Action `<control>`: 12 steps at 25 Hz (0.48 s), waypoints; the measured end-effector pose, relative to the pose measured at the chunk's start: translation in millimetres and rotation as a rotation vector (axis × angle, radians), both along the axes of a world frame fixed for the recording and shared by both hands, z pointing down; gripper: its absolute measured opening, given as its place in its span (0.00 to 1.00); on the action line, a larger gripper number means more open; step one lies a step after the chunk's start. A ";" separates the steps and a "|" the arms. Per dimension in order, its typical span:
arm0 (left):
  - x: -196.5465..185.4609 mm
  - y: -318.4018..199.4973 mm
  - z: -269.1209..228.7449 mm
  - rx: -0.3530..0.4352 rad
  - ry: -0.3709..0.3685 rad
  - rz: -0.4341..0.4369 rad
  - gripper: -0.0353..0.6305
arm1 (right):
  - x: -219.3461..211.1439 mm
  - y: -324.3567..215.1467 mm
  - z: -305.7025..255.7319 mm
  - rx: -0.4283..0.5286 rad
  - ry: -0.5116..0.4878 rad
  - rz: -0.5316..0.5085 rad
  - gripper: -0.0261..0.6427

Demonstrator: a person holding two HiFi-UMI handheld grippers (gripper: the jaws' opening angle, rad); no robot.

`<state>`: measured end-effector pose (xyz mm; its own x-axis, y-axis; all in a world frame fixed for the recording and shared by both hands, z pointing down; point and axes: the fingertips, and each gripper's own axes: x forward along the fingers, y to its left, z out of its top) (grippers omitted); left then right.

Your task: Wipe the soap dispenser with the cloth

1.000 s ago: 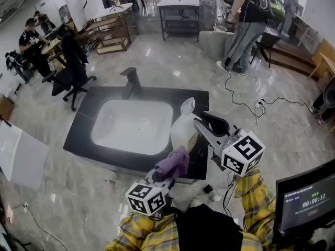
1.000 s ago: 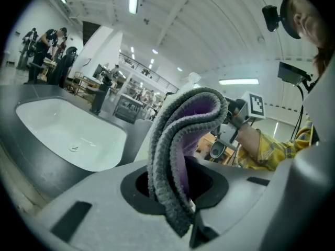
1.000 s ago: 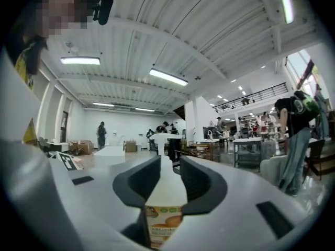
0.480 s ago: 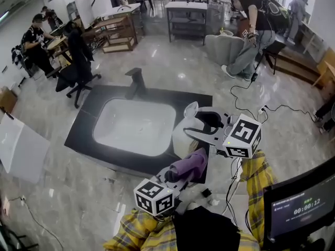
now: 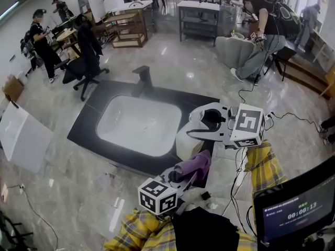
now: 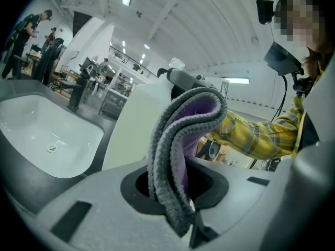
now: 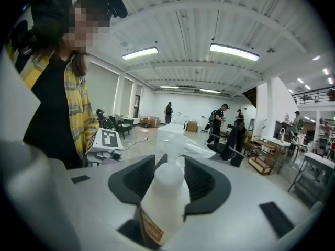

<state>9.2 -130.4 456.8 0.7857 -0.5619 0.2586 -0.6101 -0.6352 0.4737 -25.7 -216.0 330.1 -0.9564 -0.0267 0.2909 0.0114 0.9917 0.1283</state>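
The white soap dispenser (image 5: pixel 187 143) stands on the black counter at the sink's right edge. My right gripper (image 5: pixel 201 125) reaches in from the right around its top. In the right gripper view its jaws are closing with the dispenser (image 7: pixel 162 203) between them, and the dark pads touch its neck. My left gripper (image 5: pixel 182 175) is shut on a folded purple and grey cloth (image 5: pixel 192 166) just in front of the bottle's base. In the left gripper view the cloth (image 6: pixel 183 135) sticks up from the jaws, with the dispenser (image 6: pixel 138 124) close behind it.
A white basin (image 5: pixel 138 124) is set in the black counter (image 5: pixel 89 114), with a dark faucet (image 5: pixel 144 80) at the back. A monitor (image 5: pixel 298 208) stands at the lower right. A cable (image 5: pixel 246 103) lies on the floor, and several people stand by desks further back.
My right gripper has rolled over and come round the dispenser's top, which it now covers. My left gripper has carried the cloth a little right, closer to the bottle.
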 end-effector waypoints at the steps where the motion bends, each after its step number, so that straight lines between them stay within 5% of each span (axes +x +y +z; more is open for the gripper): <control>1: 0.3 -1.0 -0.4 0.000 0.000 -0.003 0.16 | -0.6 0.6 0.4 0.005 0.011 -0.021 0.29; 6: -0.3 -2.9 -3.6 0.003 0.000 -0.024 0.16 | -0.5 2.2 -2.2 0.002 0.018 -0.068 0.28; 12: -9.1 -8.5 -3.0 0.009 -0.008 -0.058 0.16 | 1.0 -2.8 -3.3 -0.019 -0.026 0.035 0.27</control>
<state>0.1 -138.9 453.8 0.7500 -0.6084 0.2597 -0.6495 -0.6028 0.4634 -24.7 -218.8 326.8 -0.9622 -0.0545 0.2670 -0.0260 0.9937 0.1090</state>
